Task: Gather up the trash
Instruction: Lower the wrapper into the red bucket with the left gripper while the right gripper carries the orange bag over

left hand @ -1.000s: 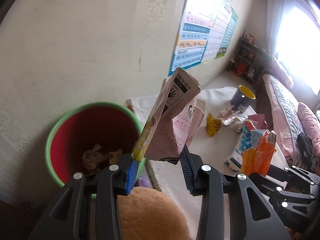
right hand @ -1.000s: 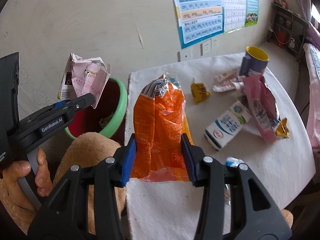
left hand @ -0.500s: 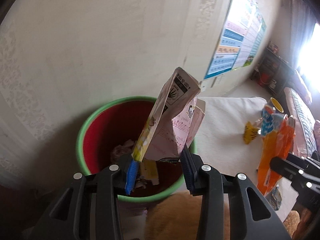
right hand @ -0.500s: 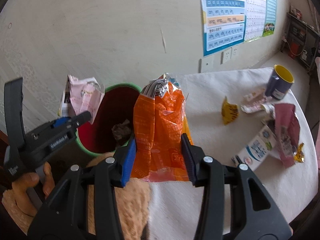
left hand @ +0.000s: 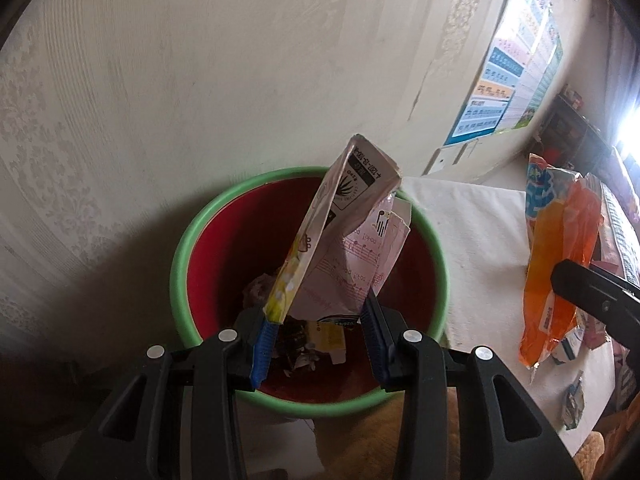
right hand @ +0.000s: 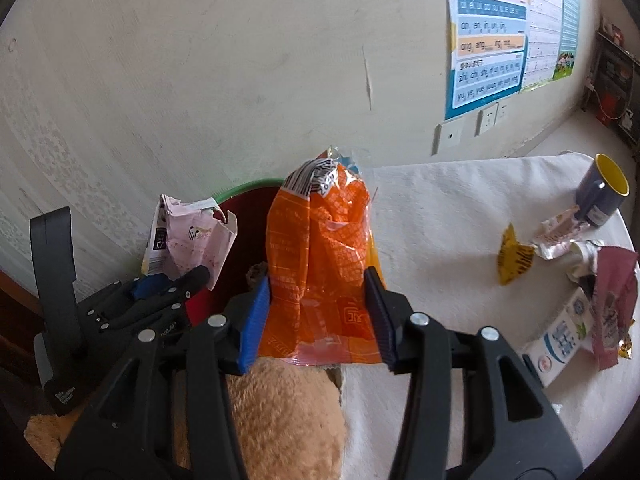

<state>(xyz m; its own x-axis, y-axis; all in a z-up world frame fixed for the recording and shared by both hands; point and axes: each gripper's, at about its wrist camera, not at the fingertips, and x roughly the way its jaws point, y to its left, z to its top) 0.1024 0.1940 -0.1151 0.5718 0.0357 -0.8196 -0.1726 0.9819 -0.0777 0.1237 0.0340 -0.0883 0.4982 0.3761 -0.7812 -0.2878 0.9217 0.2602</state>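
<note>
My left gripper (left hand: 318,338) is shut on a crumpled pink paper carton (left hand: 344,240) and holds it right above the red bin with a green rim (left hand: 180,256), which has scraps at its bottom. My right gripper (right hand: 318,320) is shut on an orange snack bag (right hand: 320,256) and holds it over the table's left edge, next to the bin (right hand: 244,190). The pink carton (right hand: 192,236) and the left gripper (right hand: 160,292) show to its left. The orange bag (left hand: 560,264) shows at the right of the left wrist view.
On the white table (right hand: 440,216) lie a yellow wrapper (right hand: 514,258), a blue mug with yellow inside (right hand: 600,190), a white milk carton (right hand: 560,336), a pink bag (right hand: 612,296) and silver wrappers (right hand: 560,232). The wall stands close behind the bin. A tan plush thing (right hand: 280,412) lies below the grippers.
My left gripper has swung left with the pink carton, from beside the table to right above the bin. My right gripper has carried the orange bag left toward the bin.
</note>
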